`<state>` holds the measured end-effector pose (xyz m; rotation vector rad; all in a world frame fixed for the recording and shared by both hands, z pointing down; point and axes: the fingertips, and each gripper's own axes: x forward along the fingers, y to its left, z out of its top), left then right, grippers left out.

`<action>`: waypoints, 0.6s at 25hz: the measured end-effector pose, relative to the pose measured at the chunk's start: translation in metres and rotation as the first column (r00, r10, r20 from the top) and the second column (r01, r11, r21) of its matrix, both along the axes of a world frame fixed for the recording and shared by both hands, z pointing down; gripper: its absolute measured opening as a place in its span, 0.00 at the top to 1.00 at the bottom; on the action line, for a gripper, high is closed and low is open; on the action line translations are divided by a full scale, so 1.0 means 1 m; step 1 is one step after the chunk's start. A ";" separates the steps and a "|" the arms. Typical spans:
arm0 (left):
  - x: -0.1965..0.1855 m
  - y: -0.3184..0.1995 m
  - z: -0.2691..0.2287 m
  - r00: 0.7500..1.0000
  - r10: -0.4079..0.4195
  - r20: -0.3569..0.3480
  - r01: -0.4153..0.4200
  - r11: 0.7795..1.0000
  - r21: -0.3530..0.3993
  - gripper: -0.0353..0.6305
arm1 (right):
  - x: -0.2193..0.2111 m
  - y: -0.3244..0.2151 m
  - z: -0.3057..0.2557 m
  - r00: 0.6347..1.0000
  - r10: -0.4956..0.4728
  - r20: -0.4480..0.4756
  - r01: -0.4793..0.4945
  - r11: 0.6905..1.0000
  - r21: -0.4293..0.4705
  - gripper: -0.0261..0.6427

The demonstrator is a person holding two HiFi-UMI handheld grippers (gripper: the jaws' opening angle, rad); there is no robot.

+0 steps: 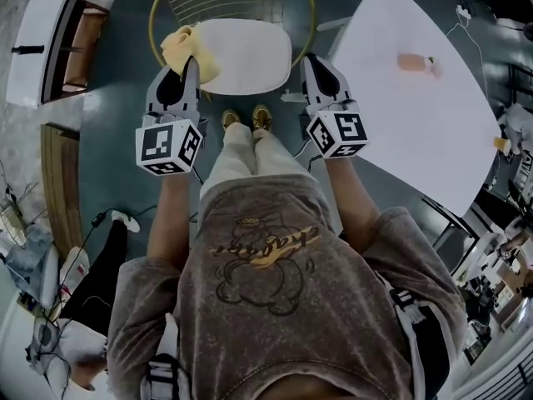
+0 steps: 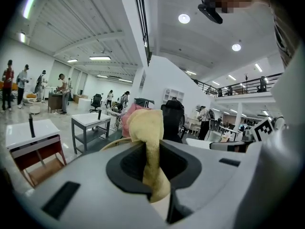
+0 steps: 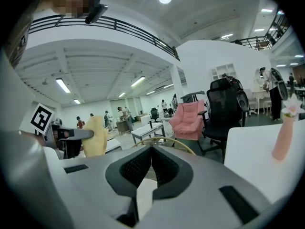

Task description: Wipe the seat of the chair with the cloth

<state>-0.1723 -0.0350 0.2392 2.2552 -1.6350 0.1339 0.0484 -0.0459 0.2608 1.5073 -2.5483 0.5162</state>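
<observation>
The chair has a white seat (image 1: 246,57) inside a round gold frame (image 1: 310,15), straight ahead of my shoes. A yellow cloth (image 1: 185,47) lies bunched over the seat's left front corner, and my left gripper (image 1: 189,67) is shut on it. In the left gripper view the cloth (image 2: 148,137) hangs pinched between the jaws of the left gripper (image 2: 151,149). My right gripper (image 1: 310,67) hovers at the seat's right front corner, shut and holding nothing. In the right gripper view the right gripper (image 3: 151,150) has its jaws together, and the cloth (image 3: 95,136) shows to the left.
A large white table (image 1: 416,115) stands close on the right with a pink vase (image 1: 414,62) on it. A white and wood bench (image 1: 58,44) sits at the left. Cables and bags (image 1: 92,282) lie on the floor behind me to the left.
</observation>
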 end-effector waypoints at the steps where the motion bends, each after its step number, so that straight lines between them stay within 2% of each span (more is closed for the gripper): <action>1: 0.001 -0.003 0.004 1.000 0.002 0.000 -0.002 1.000 -0.006 0.85 | -0.001 -0.003 0.004 1.000 -0.002 0.004 0.002 1.000 -0.006 0.92; 6: 0.007 -0.022 0.033 1.000 0.019 0.000 -0.019 0.999 -0.034 0.85 | -0.002 -0.022 0.027 1.000 -0.005 0.001 0.005 1.000 -0.011 0.92; 15: 0.024 -0.057 0.115 0.997 0.070 -0.010 -0.071 0.994 -0.084 0.85 | -0.001 -0.053 0.084 1.000 0.015 0.000 -0.015 1.000 -0.023 0.92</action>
